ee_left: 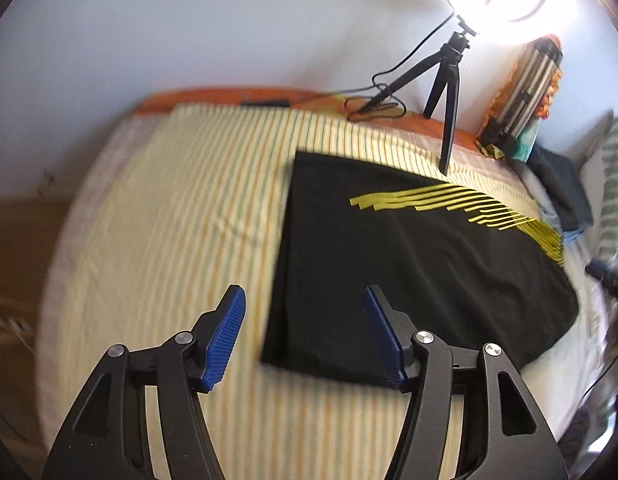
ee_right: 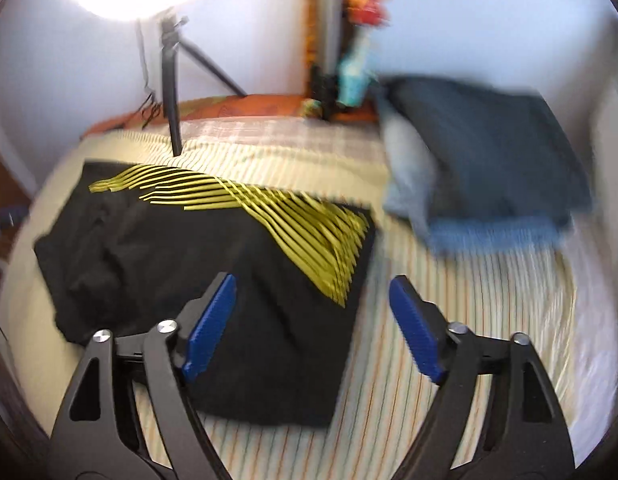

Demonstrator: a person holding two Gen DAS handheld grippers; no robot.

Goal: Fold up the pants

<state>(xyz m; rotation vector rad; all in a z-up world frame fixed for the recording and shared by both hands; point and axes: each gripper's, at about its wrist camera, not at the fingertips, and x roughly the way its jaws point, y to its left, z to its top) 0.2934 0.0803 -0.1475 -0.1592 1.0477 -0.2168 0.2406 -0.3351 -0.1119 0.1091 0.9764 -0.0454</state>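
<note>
Black pants with yellow stripes lie folded mid-frame on a striped bedsheet, while the left gripper and right gripper hover above, both spread wide and empty, seemingly lined up over opposite edges for another fold.
</note>
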